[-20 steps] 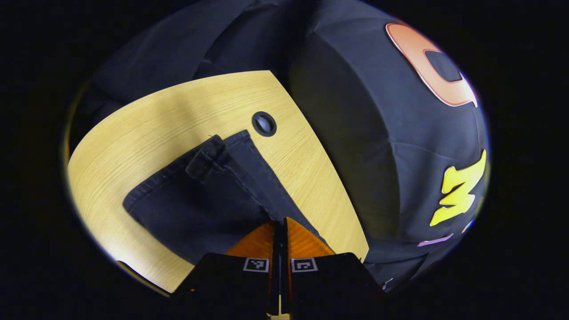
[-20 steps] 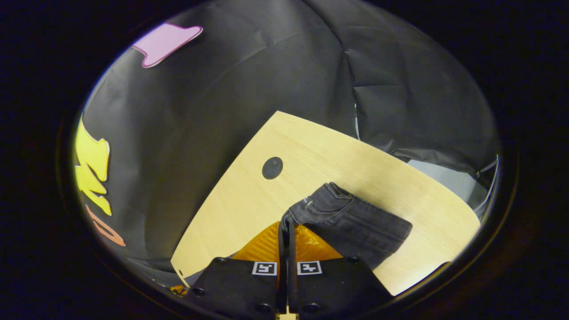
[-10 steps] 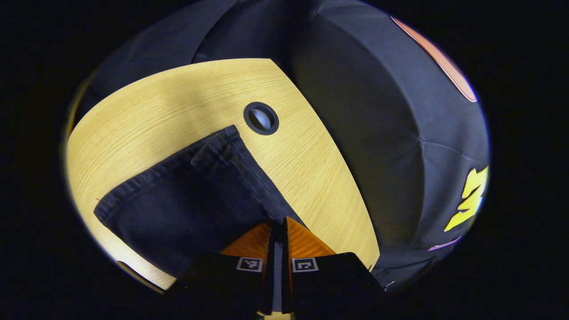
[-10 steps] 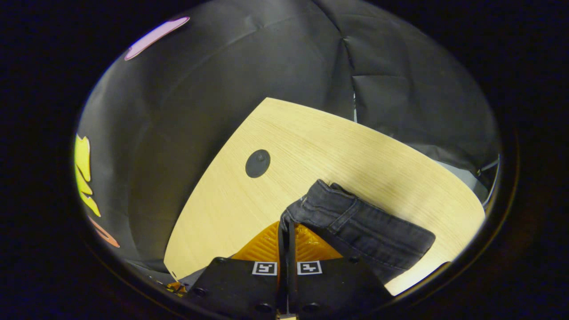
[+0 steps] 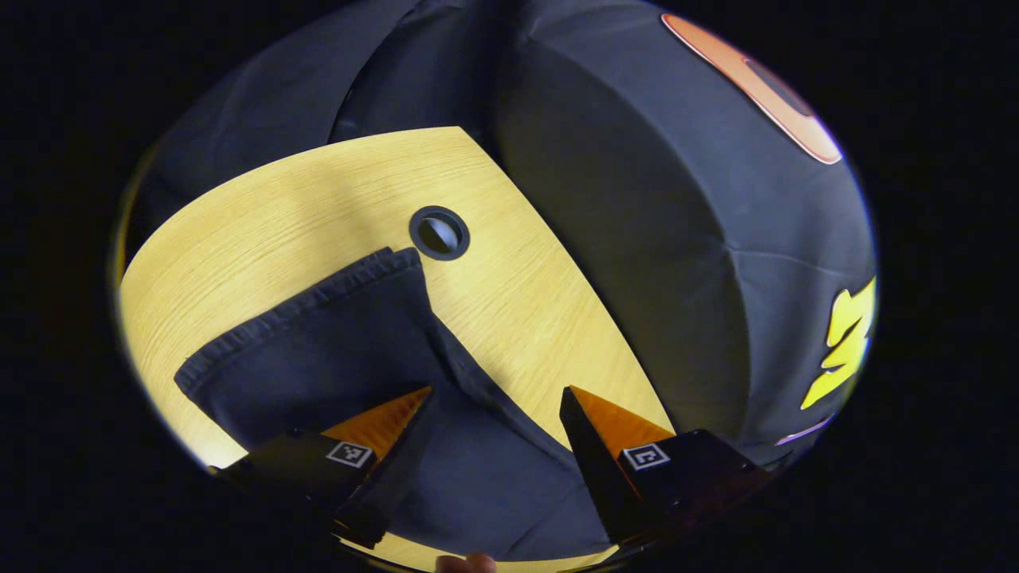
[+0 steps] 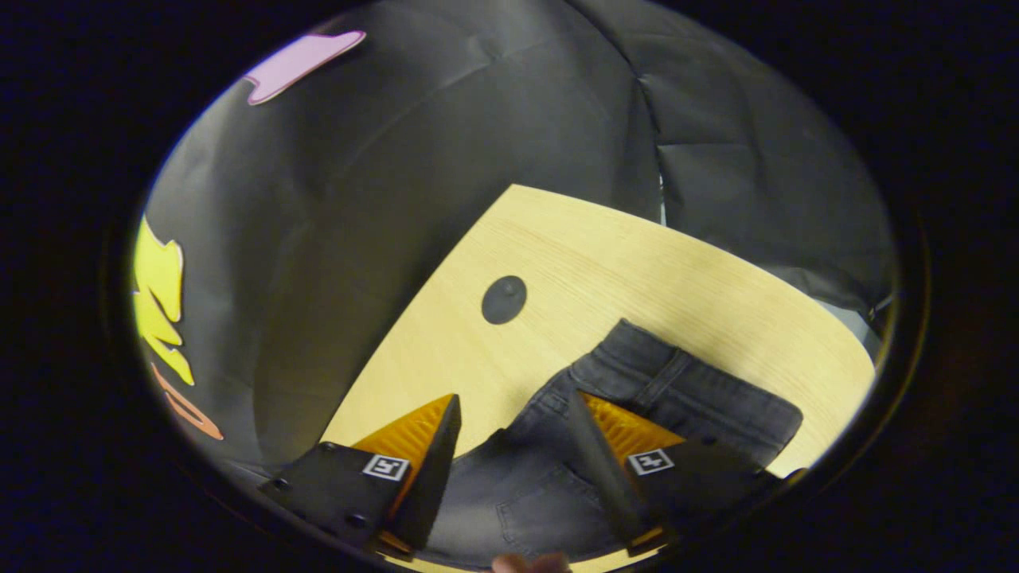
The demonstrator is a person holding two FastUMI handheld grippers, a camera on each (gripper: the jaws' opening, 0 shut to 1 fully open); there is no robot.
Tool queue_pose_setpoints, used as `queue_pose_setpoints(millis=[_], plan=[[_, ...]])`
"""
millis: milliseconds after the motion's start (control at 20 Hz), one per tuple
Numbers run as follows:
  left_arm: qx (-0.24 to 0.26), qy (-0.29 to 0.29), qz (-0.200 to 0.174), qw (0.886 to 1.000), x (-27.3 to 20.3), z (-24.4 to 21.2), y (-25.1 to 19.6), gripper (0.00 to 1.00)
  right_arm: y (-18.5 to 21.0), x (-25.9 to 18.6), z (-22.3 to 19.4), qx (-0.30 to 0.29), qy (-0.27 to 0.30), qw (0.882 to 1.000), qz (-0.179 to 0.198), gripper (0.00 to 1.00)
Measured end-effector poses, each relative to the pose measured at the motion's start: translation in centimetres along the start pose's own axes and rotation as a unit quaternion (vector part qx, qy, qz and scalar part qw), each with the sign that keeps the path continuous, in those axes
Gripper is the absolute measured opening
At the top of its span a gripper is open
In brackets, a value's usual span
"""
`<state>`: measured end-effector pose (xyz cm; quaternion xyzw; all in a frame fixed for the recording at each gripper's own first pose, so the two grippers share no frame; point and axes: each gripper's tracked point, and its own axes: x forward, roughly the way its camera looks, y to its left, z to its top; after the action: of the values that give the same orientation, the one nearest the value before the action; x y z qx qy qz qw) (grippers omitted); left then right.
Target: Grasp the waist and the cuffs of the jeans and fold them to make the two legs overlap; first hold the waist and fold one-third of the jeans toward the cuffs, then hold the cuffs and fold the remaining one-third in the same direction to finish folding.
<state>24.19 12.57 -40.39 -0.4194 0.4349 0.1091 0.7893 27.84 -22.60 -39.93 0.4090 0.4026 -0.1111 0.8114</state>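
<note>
- In the left gripper view, the left gripper [image 5: 497, 391] sits at the bottom with its two fingers spread wide apart, holding nothing.
- Between and under those fingers lie the dark jeans [image 5: 342, 350], spread flat on the pale wooden desk [image 5: 263, 231].
- One finger tip rests over the denim; the other is over the edge of the cloth, near where the wood begins.
- A stitched hem edge of the jeans runs across the desk farther out, ending in a corner just beside a round dark hole cover [image 5: 439, 232] set in the desk.
- A fingertip [image 5: 466, 563] of the person shows at the very bottom edge.
- Beyond the desk hangs the black cloth wall [image 5: 637, 199] of the booth.
- In the right gripper view, the right gripper [image 6: 511, 398] is at the bottom, its fingers also wide apart and gripping nothing.
- The jeans [image 6: 685, 390] lie on the desk [image 6: 637, 263] beneath them, with a back pocket close in and the waistband with a belt loop farther out.
- One finger is over the bare desk at the edge of the denim; the other is over the jeans.
- A bit of the person's hand [image 6: 529, 563] shows at the bottom edge.
- The round hole cover [image 6: 503, 299] lies on bare wood just past the waistband, not touching it.
- The black cloth wall [image 6: 478, 143] rises behind the desk.
</note>
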Motion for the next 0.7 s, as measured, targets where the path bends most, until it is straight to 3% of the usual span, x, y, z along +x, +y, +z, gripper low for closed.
queue_pose_setpoints(millis=[50, 150, 250, 450, 500, 550, 600, 650, 700], plan=[[0.008, -0.006, -0.003, 1.000, -0.9, 0.1, -0.8, 0.98, 0.5, -1.1, 0.4, -0.011, -0.009, 1.000, 0.004, 0.87], [0.050, -0.034, -0.009, 0.998, -3.6, 0.8, -2.8, 0.99, 2.1, -3.8, 1.1, -0.050, -0.033, 0.998, 0.016, 0.87], [0.116, -0.089, -0.024, 0.989, -7.7, 2.4, -5.9, 0.99, 4.9, -7.9, 1.7, -0.096, -0.066, 0.992, 0.046, 0.87], [0.244, -0.208, -0.076, 0.944, -18.0, 3.4, -13.8, 0.99, 10.1, -18.9, 1.0, -0.196, -0.156, 0.963, 0.098, 0.87], [0.265, -0.233, -0.089, 0.931, -20.2, 3.0, -15.3, 0.98, 11.2, -21.9, 0.2, -0.213, -0.178, 0.954, 0.109, 0.79], [0.283, -0.259, -0.094, 0.919, -22.4, 2.5, -15.9, 0.98, 11.7, -24.6, -0.7, -0.232, -0.201, 0.945, 0.112, 0.79], [0.302, -0.281, -0.094, 0.906, -24.1, 1.7, -16.2, 0.98, 11.6, -26.4, -1.4, -0.248, -0.217, 0.938, 0.105, 0.87], [0.320, -0.300, -0.086, 0.895, -25.5, 0.6, -16.9, 0.98, 11.1, -28.5, -2.5, -0.269, -0.237, 0.928, 0.096, 0.79], [0.335, -0.319, -0.076, 0.883, -26.5, -0.6, -17.1, 0.98, 10.5, -30.3, -3.1, -0.289, -0.262, 0.917, 0.082, 0.85]])
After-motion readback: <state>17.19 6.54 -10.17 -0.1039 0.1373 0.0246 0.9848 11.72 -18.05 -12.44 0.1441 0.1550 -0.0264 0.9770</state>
